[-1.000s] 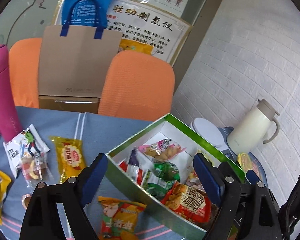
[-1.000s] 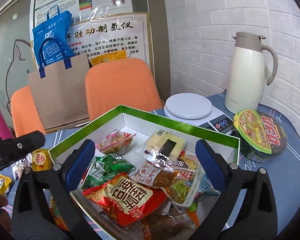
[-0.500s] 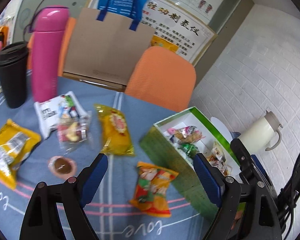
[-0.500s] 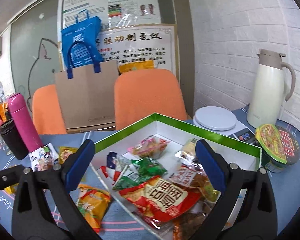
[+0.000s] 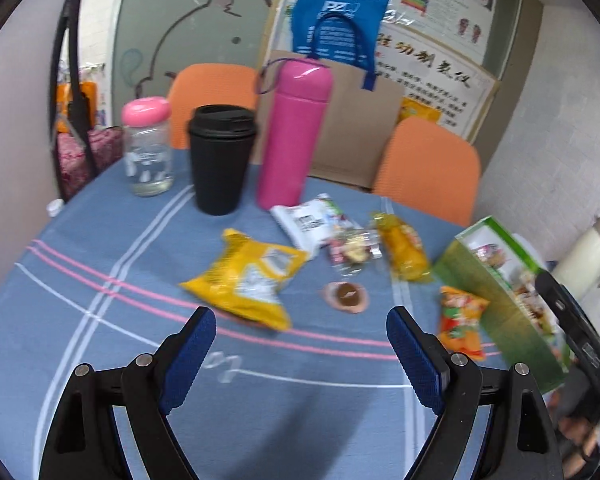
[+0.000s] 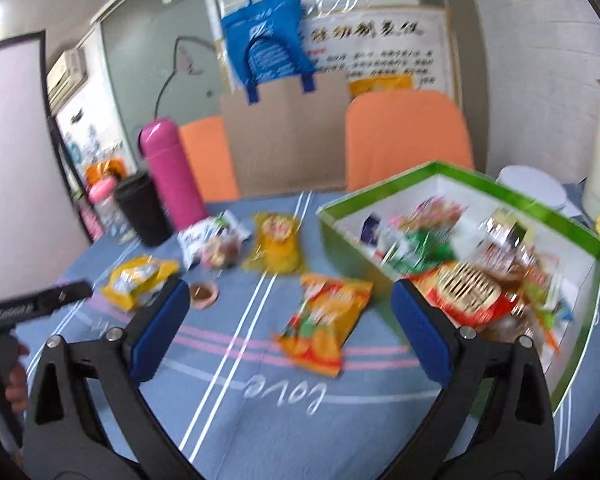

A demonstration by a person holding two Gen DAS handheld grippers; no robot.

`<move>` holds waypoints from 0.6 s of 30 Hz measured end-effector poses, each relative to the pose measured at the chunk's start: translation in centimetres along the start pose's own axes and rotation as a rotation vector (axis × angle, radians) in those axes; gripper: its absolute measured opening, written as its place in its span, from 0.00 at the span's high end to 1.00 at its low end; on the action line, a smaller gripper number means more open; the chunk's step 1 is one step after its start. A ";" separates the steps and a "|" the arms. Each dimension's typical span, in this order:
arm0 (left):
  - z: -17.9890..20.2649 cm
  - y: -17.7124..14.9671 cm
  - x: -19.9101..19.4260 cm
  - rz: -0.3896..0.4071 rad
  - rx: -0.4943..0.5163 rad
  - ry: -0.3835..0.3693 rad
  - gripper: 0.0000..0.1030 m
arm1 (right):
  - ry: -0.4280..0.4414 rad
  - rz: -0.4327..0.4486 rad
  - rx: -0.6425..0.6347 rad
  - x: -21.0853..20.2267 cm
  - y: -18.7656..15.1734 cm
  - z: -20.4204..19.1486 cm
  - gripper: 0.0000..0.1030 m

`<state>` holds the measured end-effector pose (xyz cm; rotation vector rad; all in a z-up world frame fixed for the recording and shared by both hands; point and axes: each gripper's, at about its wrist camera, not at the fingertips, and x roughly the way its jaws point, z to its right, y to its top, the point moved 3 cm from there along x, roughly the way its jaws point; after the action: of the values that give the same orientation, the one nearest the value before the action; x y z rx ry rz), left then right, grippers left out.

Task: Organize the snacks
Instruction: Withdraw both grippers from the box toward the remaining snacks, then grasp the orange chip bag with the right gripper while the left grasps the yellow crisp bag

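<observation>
While my left claw (image 5: pixel 301 334) hangs over the blue striped table (image 5: pixel 100 360) with its blue pads spread wide and nothing between them, my right claw (image 6: pixel 290 316) is likewise wide apart and empty. I take the green box (image 6: pixel 512 204) as my landmark: it sits open on the table at the right side of both views, already holding a heap of packets, a red one (image 6: pixel 464 292) nearest my right claw. Just beside its near wall lies an orange snack bag (image 6: pixel 324 320), flat on the cloth. Farther from the box a yellow packet (image 6: pixel 278 244) lies next to a clear wrapped sweet pack (image 5: pixel 352 250) and a white packet (image 5: pixel 310 220). Farther still rests a large yellow bag (image 5: pixel 248 276), with a small round brown snack (image 5: pixel 346 296) between it and the box. Well apart from the box, a pink flask (image 5: pixel 294 132), a black cup (image 5: pixel 220 160) and a clear jar with a pink lid (image 5: pixel 146 146) stand upright.
</observation>
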<state>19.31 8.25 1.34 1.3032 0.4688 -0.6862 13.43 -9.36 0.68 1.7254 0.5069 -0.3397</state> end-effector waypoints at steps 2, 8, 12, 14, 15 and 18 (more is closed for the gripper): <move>-1.0 -0.1 0.5 -0.017 -0.003 0.025 0.13 | 0.013 -0.068 -0.005 0.9 -1.1 -0.4 0.03; -1.8 -0.3 2.2 -0.053 0.030 0.052 0.13 | -0.058 -0.199 0.095 3.6 -2.8 1.2 0.03; -2.2 0.1 3.5 -0.075 0.041 0.060 0.13 | -0.078 -0.249 0.202 5.0 -2.9 2.6 0.03; -2.3 0.6 4.1 -0.072 0.048 0.067 0.13 | -0.084 -0.252 0.203 5.7 -2.6 2.3 0.03; -2.2 0.9 4.5 -0.070 0.058 0.076 0.13 | -0.093 -0.254 0.195 5.9 -2.3 2.2 0.03; -2.1 1.7 5.8 -0.072 0.092 0.111 0.13 | -0.130 -0.261 0.153 7.4 -1.8 1.3 0.03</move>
<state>24.75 9.37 -1.78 1.4217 0.5826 -0.7040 18.94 -9.25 -4.77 1.7721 0.6248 -0.6876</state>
